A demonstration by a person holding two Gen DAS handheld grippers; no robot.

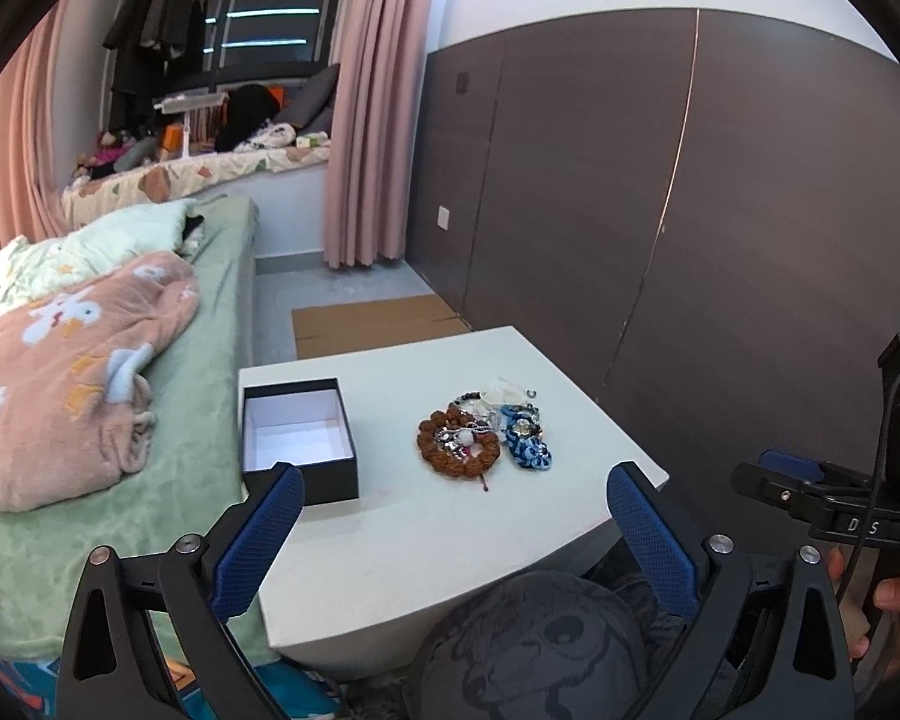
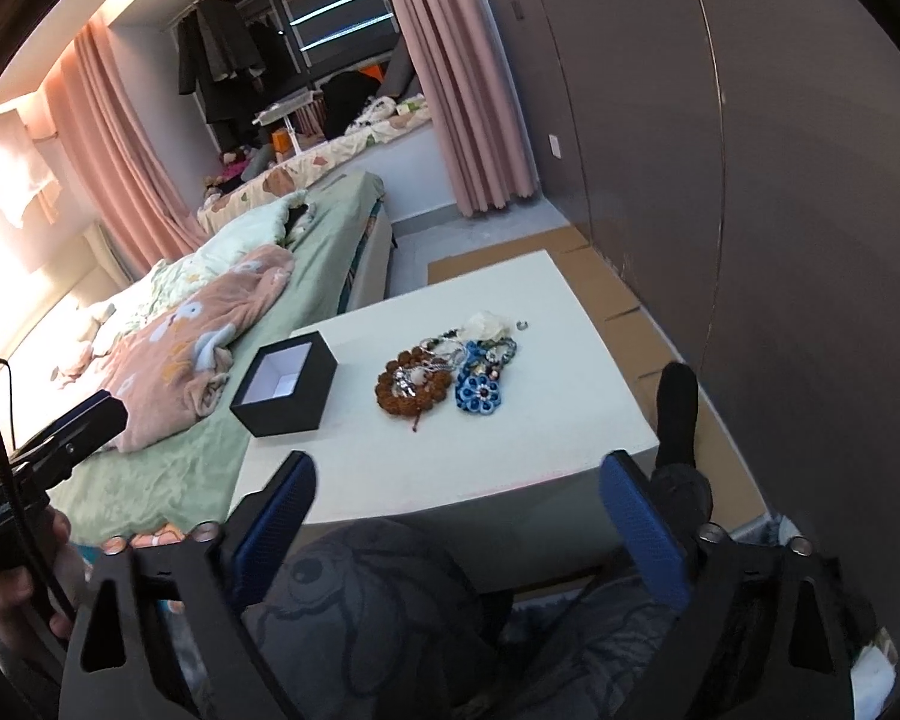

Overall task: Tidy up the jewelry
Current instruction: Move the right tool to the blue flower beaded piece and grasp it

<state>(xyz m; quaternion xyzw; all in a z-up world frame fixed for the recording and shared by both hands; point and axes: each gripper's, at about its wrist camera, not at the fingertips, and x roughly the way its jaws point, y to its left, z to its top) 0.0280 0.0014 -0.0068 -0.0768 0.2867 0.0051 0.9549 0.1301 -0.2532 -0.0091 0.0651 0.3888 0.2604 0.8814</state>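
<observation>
A heap of jewelry lies near the middle of a small white table: a brown bead bracelet, a blue knotted piece, silver chains and a pale crumpled bit behind them. An open black box with a white inside stands at the table's left edge, nothing in it. My left gripper hovers over the table's near edge, jaws wide apart, nothing between them. My right gripper hangs before the near edge, also wide apart and holding nothing. Both stay well short of the jewelry.
A bed with a green sheet and a pink blanket borders the table's left side. A dark wall panel runs along the right. Cardboard lies on the floor behind the table. A person's knee sits under the near edge.
</observation>
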